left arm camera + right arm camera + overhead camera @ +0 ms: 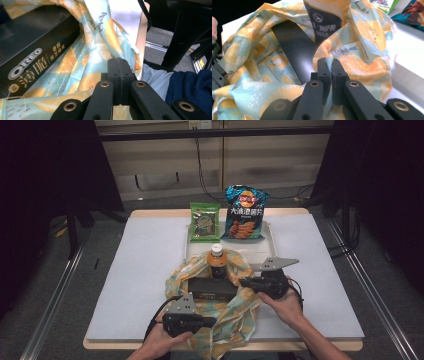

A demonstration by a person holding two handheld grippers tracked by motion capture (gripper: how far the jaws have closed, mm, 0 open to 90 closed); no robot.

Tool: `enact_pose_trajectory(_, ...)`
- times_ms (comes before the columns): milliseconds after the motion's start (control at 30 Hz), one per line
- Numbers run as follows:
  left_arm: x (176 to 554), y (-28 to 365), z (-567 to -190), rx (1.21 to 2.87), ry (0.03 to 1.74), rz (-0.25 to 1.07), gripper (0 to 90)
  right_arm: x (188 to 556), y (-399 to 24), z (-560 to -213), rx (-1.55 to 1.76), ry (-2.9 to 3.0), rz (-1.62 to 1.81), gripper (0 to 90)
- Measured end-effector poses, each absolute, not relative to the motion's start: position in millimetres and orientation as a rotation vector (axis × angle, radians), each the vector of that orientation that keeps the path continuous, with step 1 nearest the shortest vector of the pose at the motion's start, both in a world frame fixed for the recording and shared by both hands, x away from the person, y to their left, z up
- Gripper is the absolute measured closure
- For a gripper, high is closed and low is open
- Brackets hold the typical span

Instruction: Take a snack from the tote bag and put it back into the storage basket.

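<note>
Tray [270, 236]: one white tray is set near the table's [140, 265] far edge, at mid-width. Two snack bags are propped in it: a green bag [204, 221] at the left and a larger blue chip bag [244, 213] at the right.
Cloth [227, 312]: one orange-and-teal printed cloth is spread from the tray's near rim to the table's near edge. Its folds are raised around the items on it.
Box [212, 288]: one black Oreo box lies flat at the cloth's centre.
Bottle [216, 261]: one orange bottle with a white cap stands upright just behind the box, at the tray's near rim.
Left gripper [119, 65]: held at the table's near edge. The jaws are pressed together on a fold of cloth.
Right gripper [331, 65]: held to the right of the box. The jaws are pinched on a cloth edge.
Count: two bags, one box, one bottle, one cloth, two grippers.
Obstruction: the bottle's lower part is hidden by raised cloth.
</note>
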State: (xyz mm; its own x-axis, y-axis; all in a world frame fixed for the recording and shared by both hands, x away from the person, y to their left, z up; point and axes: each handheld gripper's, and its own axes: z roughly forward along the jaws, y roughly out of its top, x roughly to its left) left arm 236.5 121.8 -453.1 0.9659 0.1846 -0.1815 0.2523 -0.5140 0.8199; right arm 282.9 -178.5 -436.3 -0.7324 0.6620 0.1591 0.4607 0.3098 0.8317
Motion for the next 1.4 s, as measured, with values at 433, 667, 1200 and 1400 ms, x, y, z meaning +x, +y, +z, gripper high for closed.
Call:
enact_pose_trajectory(433, 242.2, 114.7, -458.1, 2.163, 0.283, -0.08, 90.0, 276.5, -205.9, -452.2, 1.103, 2.308, 1.292, 87.7)
enact_pose_trajectory(667, 243.7, 110.5, -462.3, 2.18, 0.276, -0.099, 90.0, 280.4, -219.3, -468.5, 1.195, 2.317, 1.207, 86.8)
enact_pose_trajectory(1200, 248.2, 141.0, -439.3, 2.03, 0.345, -0.011, 83.3, 290.2, -208.2, -483.4, 1.204, 2.399, 1.103, 87.0)
enact_pose_trajectory(1400, 259.9, 153.3, -421.9, 1.941, 0.389, 0.045, 73.2, 281.2, -214.3, -471.0, 1.162, 2.365, 1.235, 69.0)
